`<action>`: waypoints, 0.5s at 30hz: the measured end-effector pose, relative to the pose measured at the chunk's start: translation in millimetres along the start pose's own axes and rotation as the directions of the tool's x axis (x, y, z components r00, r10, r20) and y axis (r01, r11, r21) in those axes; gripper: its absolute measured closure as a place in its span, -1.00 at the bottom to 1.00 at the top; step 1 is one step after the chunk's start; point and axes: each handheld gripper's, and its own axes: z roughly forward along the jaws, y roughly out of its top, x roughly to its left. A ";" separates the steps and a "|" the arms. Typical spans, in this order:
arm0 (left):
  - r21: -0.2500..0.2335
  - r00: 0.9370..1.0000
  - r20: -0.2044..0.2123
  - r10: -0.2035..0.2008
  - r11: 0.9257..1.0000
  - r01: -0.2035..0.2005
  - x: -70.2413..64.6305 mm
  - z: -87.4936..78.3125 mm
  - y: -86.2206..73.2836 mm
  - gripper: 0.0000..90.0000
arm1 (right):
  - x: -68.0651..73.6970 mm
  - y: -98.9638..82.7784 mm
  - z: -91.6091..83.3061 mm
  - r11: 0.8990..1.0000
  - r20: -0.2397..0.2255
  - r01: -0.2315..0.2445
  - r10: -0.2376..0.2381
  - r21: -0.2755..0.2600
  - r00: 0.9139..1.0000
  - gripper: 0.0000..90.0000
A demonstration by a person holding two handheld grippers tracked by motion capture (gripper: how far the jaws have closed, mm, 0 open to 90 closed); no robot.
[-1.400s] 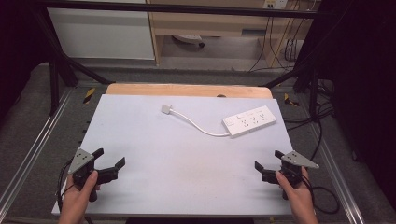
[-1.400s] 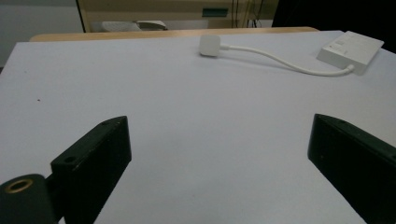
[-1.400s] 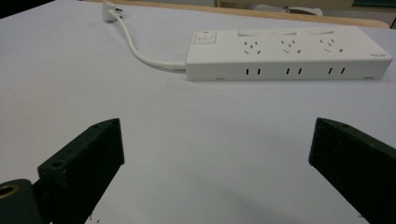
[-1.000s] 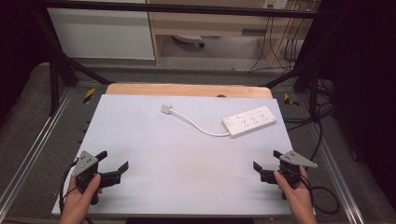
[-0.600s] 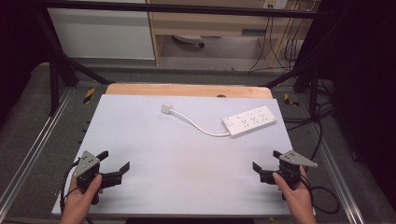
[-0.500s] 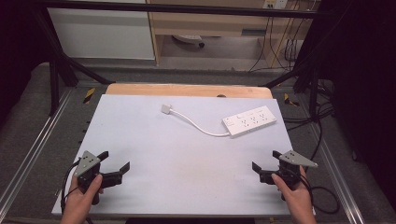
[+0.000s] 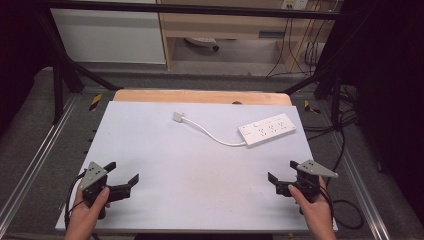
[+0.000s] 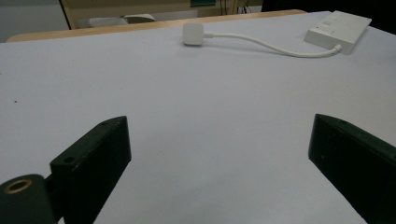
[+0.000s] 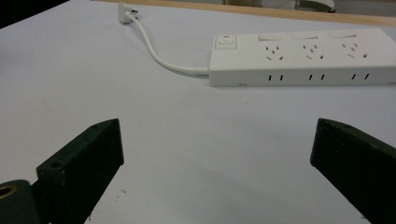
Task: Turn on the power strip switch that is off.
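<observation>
Pale grey-white tabletop (image 7: 165, 165), matte, faintly scuffed toward the near centre, with a few dark specks seen close up in the right gripper view. A light wooden strip (image 7: 200, 96) runs along its far edge. Metal rails (image 7: 35, 160) flank the tabletop on both sides over grey floor covering; black frame bars cross above and slant down at the far corners. Beyond the far edge: a white cabinet front (image 7: 107, 35) at left, a wooden shelf unit (image 7: 225, 25) at centre, dark cables (image 7: 300, 45) hanging at right. White power strip (image 7: 267, 130) lies flat on the far right part of the tabletop, sockets up, angled slightly; its white cord (image 7: 212, 136) curves leftward to a small white plug (image 7: 178, 117) lying near the far centre. Left gripper (image 7: 121, 179) held low over the near left corner, fingers spread wide apart with nothing between them; in the left gripper view the plug (image 8: 193, 33) and strip (image 8: 337, 25) sit well ahead. Right gripper (image 7: 281, 180) held low over the near right corner, fingers likewise wide apart and holding nothing, the power strip (image 9: 299, 58) ahead of it and well apart. Both grippers far from each other, each in a hand entering from the near edge.
</observation>
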 end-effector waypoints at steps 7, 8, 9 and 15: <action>0.000 1.000 -0.005 -0.005 1.000 0.005 1.2 1.4 1.0 -0.87 | -0.5 4.8 -1.1 1.000 0.000 0.014 -0.014 -0.005 1.000 -0.94; -0.001 1.000 -0.005 -0.005 1.000 0.005 1.0 1.4 1.3 -0.87 | -0.7 5.2 -1.5 1.000 0.000 0.015 -0.015 -0.005 1.000 -0.94; -0.001 1.000 -0.004 -0.004 1.000 0.004 0.8 1.2 1.5 -0.87 | -0.8 5.6 -1.9 1.000 0.001 0.009 -0.009 -0.009 1.000 -0.94; -0.013 0.999 0.005 -0.033 0.999 0.034 0.8 -0.5 1.1 -0.87 | 0.1 7.3 -2.9 1.000 0.002 0.008 -0.008 -0.012 1.000 -0.94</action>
